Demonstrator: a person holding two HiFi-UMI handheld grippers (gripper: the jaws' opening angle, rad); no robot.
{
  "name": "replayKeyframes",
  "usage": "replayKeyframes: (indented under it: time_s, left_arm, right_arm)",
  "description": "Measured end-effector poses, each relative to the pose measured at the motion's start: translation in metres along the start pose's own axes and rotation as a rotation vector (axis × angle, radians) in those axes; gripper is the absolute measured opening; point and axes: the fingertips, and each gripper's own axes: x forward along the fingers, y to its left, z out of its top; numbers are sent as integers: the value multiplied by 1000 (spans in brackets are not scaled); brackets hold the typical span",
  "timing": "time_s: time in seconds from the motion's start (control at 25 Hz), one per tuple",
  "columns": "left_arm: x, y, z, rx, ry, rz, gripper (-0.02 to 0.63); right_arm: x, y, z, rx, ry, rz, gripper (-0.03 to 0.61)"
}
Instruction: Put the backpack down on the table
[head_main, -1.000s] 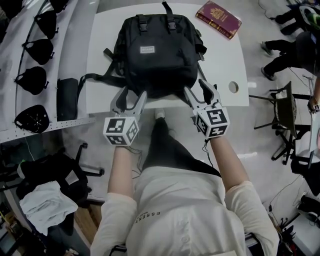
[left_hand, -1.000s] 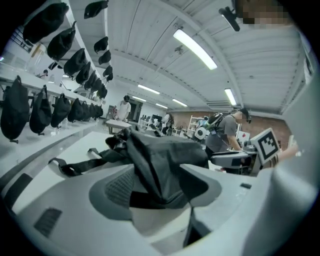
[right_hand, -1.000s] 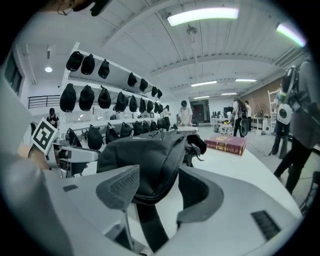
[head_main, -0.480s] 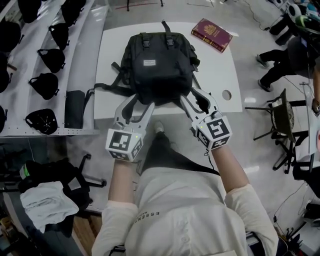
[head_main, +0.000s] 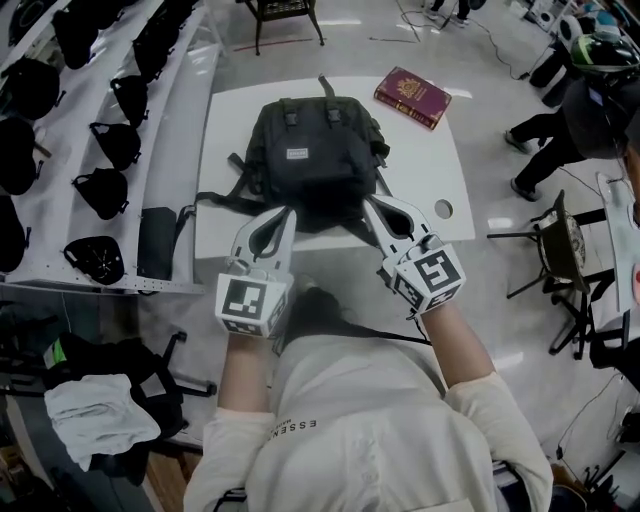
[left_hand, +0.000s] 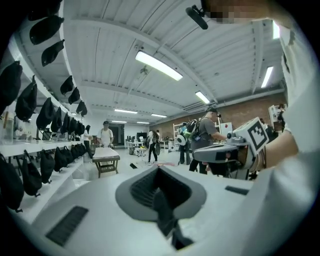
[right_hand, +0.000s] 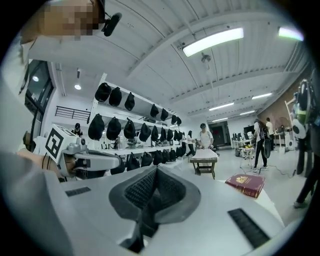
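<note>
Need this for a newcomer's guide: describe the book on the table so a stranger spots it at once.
Start at the white table. At its far right corner, clear of the black backpack, lies the book: flat, dark red with a gold emblem, the table's only coloured thing.

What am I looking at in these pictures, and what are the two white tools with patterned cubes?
No robot: a person holds a two-jaw gripper in each hand, left gripper and right gripper. The head view comes from a camera on the person's head, looking down; the two gripper views come from cameras riding on the grippers. On the table lie a black backpack and a red book. Both grippers' jaws are shut, tips at the backpack's near edge, with nothing visible between them.
</note>
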Motion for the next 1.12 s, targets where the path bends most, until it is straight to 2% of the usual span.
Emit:
replayKeyframes:
  time_s: [0.24,0.44,0.72,1.12]
  left_arm:
    - [3,4,6,17,-9,9,2]
    - [5,13,17,5,-50,57,3]
    - [10,12,19,-4,-35,7,3]
    - [15,16,27,-4,-40,7,3]
  right_arm:
    - [0,-2,6,-43,1,4,14]
    - [1,-9,7,-59,14,-9,14]
    - [3,-12,11,-68,18,1,14]
    - [5,-21,19,-61,-10,-10,14]
